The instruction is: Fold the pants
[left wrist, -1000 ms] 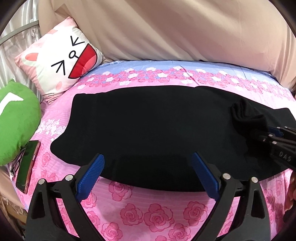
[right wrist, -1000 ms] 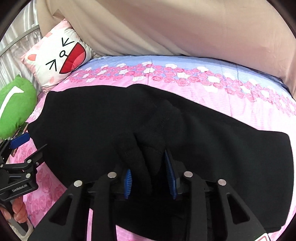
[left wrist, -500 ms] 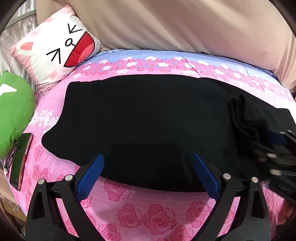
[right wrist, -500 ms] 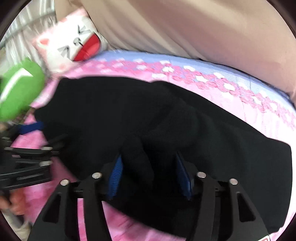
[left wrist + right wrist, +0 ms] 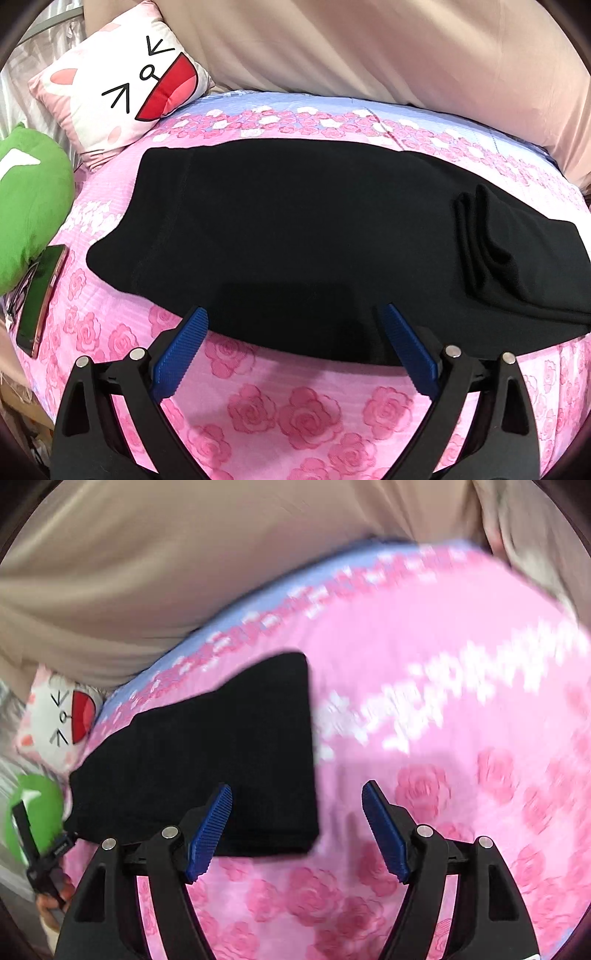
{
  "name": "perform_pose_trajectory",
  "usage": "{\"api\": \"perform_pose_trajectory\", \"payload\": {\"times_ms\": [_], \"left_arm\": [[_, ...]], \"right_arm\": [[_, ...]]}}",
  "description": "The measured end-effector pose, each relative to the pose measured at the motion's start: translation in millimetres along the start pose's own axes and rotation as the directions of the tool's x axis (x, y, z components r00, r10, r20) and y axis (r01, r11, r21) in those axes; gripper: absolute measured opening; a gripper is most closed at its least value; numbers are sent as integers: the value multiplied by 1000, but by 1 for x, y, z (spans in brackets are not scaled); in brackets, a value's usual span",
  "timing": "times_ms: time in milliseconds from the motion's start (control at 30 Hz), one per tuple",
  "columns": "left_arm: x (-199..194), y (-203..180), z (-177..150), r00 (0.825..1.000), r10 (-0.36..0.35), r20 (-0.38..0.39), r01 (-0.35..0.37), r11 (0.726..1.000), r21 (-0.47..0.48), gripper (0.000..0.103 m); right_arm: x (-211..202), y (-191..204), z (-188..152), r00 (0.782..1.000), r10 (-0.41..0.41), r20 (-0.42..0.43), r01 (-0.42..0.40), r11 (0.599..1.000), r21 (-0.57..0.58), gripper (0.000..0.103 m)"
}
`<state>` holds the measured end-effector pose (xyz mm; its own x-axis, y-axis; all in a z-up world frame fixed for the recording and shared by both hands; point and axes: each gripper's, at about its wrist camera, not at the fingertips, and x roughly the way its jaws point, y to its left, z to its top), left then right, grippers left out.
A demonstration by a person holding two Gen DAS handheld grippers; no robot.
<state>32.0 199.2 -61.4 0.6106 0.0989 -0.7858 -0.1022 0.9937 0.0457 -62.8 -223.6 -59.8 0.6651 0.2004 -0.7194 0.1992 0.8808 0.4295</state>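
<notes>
the black pants (image 5: pixel 295 236) lie flat across the pink rose-print bed (image 5: pixel 280 410), reaching from near the cat-face pillow (image 5: pixel 122 77) and green plush (image 5: pixel 29 214) on one side to a squared-off end on the other, with a small bunched ridge (image 5: pixel 480 243) of cloth sitting on top near that end. the left tool (image 5: pixel 291 350) hangs released just over the near edge of the fabric, nothing between its blue pads. the right tool (image 5: pixel 297 830) is spreading its jaws with nothing between them, one blue pad over the corner of the pants (image 5: pixel 221 760) and the other over bare sheet; that view is smeared. the step looks like resetting for the next fold. to do it well, flatten that ridge first, then take both layers at the end's corners, lift low, and carry the end over evenly so the edges line up. the phone (image 5: pixel 40 295) lies clear of the cloth.
</notes>
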Motion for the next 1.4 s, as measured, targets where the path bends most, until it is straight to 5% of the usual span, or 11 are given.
{"api": "perform_pose_trajectory", "payload": {"times_ms": [233,267,300,333,633,867,967,1067,1133,1267,1400], "left_arm": [[-8,-14,-1,1000,-17,-22,16,1000,-24,94],[-9,-15,-1,1000,-20,-22,19,999,-30,94],[-10,-17,-1,999,-25,-25,24,999,-37,94],[-11,-18,0,999,-35,-30,34,998,-45,94],[-23,-25,-2,998,-33,-49,30,997,-68,94],[-27,-44,-8,997,-49,-57,48,999,-26,94],[-23,-61,-10,996,-68,-65,68,998,6,94],[-17,-74,-10,994,-71,-80,73,997,16,94],[-14,-79,-10,994,-73,-83,75,997,24,94],[-12,-79,-11,994,-69,-86,72,997,27,94],[-15,-69,-12,994,-70,-83,72,997,26,94]], "right_arm": [[27,7,-3,985,172,-31,-172,985,27,76],[31,9,-4,976,215,-39,-213,976,47,72],[31,12,-6,978,207,-29,-206,978,45,43],[35,16,-8,980,194,-39,-193,981,24,33],[-10,-6,-2,980,195,30,-193,979,-59,17],[-58,-74,-2,994,28,106,-25,999,-29,17],[-58,-85,-6,993,-98,59,103,991,-89,40],[-93,-52,-14,947,-207,247,252,954,-165,58],[-106,-19,-22,946,-121,301,204,944,-260,73],[-56,65,-54,993,45,112,21,850,-526,72],[5,113,-76,1000,20,8,-10,769,-639,61]]}}
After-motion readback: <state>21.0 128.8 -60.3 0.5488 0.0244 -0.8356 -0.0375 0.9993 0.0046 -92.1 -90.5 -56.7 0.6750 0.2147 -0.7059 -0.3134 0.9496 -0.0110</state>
